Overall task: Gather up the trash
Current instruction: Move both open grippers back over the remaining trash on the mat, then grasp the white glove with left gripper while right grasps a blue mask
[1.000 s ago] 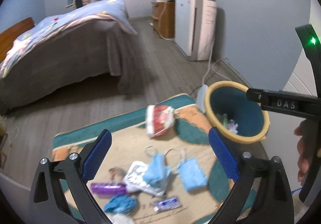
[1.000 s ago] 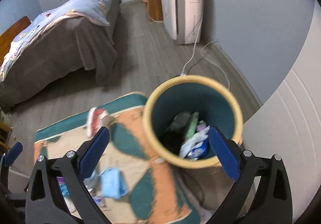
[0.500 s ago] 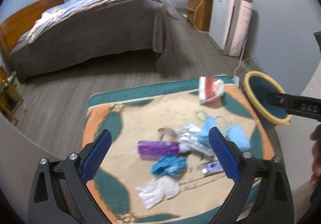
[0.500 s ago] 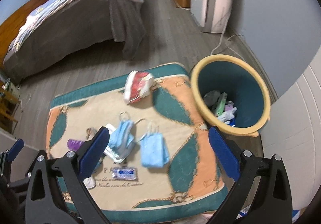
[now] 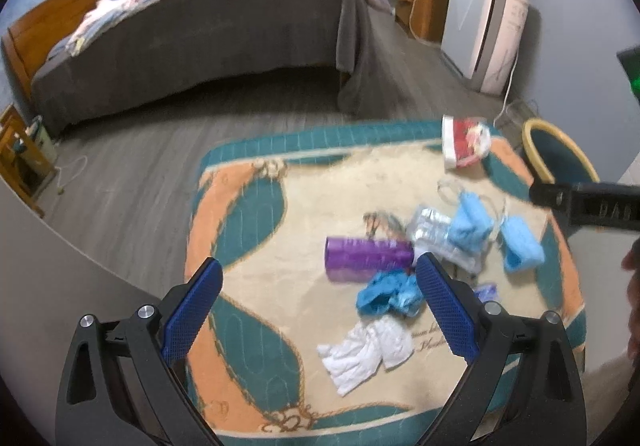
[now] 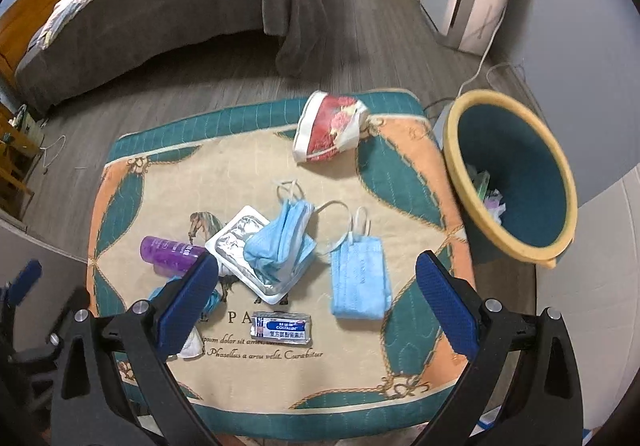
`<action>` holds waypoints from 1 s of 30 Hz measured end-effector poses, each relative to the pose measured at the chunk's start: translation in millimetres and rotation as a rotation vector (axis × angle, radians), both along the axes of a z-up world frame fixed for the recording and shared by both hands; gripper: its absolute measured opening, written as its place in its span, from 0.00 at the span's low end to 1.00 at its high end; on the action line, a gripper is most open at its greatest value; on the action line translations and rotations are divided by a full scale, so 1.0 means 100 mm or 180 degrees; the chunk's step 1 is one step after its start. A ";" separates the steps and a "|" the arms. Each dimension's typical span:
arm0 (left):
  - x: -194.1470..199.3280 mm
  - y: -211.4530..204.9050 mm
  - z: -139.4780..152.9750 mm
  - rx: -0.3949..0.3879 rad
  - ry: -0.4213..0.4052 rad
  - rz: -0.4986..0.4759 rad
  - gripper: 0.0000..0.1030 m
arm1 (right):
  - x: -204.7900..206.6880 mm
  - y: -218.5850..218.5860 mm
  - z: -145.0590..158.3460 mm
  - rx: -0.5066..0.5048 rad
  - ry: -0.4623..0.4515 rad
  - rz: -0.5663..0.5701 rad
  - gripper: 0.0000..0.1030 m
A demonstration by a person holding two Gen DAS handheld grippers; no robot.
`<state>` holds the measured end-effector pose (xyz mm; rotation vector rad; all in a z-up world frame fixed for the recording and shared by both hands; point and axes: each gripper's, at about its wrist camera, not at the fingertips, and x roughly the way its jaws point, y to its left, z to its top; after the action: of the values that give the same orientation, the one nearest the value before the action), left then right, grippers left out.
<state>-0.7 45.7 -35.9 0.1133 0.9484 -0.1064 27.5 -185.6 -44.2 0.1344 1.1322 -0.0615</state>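
Observation:
Trash lies on a patterned rug (image 6: 248, 174): a red and white bag (image 6: 330, 132), two blue face masks (image 6: 282, 242) (image 6: 360, 270), a silver foil pack (image 6: 240, 242), a purple bottle (image 6: 168, 252), a small blue-labelled sachet (image 6: 282, 330), a crumpled blue glove (image 5: 390, 292) and a white glove (image 5: 366, 350). A yellow-rimmed teal bin (image 6: 512, 174) with trash inside stands at the rug's right edge. My left gripper (image 5: 320, 310) is open and empty above the rug's near left. My right gripper (image 6: 318, 300) is open and empty above the masks and sachet.
A bed with a grey cover (image 5: 200, 30) stands behind the rug on the wooden floor. A white appliance (image 5: 486, 34) with a cable stands by the right wall, next to a wooden cabinet (image 5: 424, 2). A wooden shelf (image 5: 20, 162) is at the far left.
Both grippers have swung left, away from the bin and over the rug. The right view went from looking into the bin to looking down on the trash. Both stayed open.

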 end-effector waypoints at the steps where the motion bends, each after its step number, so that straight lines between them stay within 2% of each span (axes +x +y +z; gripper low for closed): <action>1: 0.00 0.00 -0.06 0.0009 0.0063 -0.0009 0.93 | 0.01 0.00 -0.02 0.0018 0.0027 -0.0024 0.94; 6: 0.01 -0.03 -0.42 0.0030 0.0438 -0.0026 0.93 | 0.04 0.03 -0.09 0.0060 0.0095 -0.0042 0.94; 10: 0.02 -0.12 -0.61 0.0091 0.0610 -0.0093 0.93 | 0.06 0.03 -0.12 0.0020 0.0117 -0.0052 0.94; 15: 0.03 -0.23 -0.80 0.0044 0.0804 -0.0157 0.93 | 0.08 -0.03 -0.21 -0.0035 0.0206 -0.0083 0.94; 18: 0.01 -0.32 -0.95 0.0135 0.1018 -0.0278 0.87 | 0.10 -0.08 -0.25 -0.0042 0.0228 -0.0135 0.94; 20: 0.01 -0.36 -1.03 0.0173 0.1127 -0.0374 0.64 | 0.11 -0.10 -0.26 -0.0021 0.0239 -0.0161 0.94; 22: 0.00 -0.39 -1.09 0.0156 0.1234 -0.0432 0.54 | 0.12 -0.11 -0.28 -0.0001 0.0255 -0.0182 0.94; 24: -0.01 -0.41 -1.08 0.0113 0.1242 -0.0513 0.37 | 0.14 -0.11 -0.30 0.0017 0.0269 -0.0187 0.94; 25: -0.02 -0.43 -1.06 0.0110 0.1248 -0.0565 0.20 | 0.14 -0.10 -0.31 0.0015 0.0273 -0.0179 0.94; 27: -0.04 -0.43 -0.99 0.0091 0.1247 -0.0594 0.18 | 0.16 -0.09 -0.31 0.0005 0.0264 -0.0154 0.94; 30: -0.09 -0.44 -0.72 0.0230 0.1042 -0.0697 0.16 | 0.19 -0.07 -0.32 0.0021 0.0246 -0.0115 0.94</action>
<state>-9.6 1.9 -108.1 0.2726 1.2652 -0.2996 46.1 -192.9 -76.3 0.1597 1.2071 -0.0958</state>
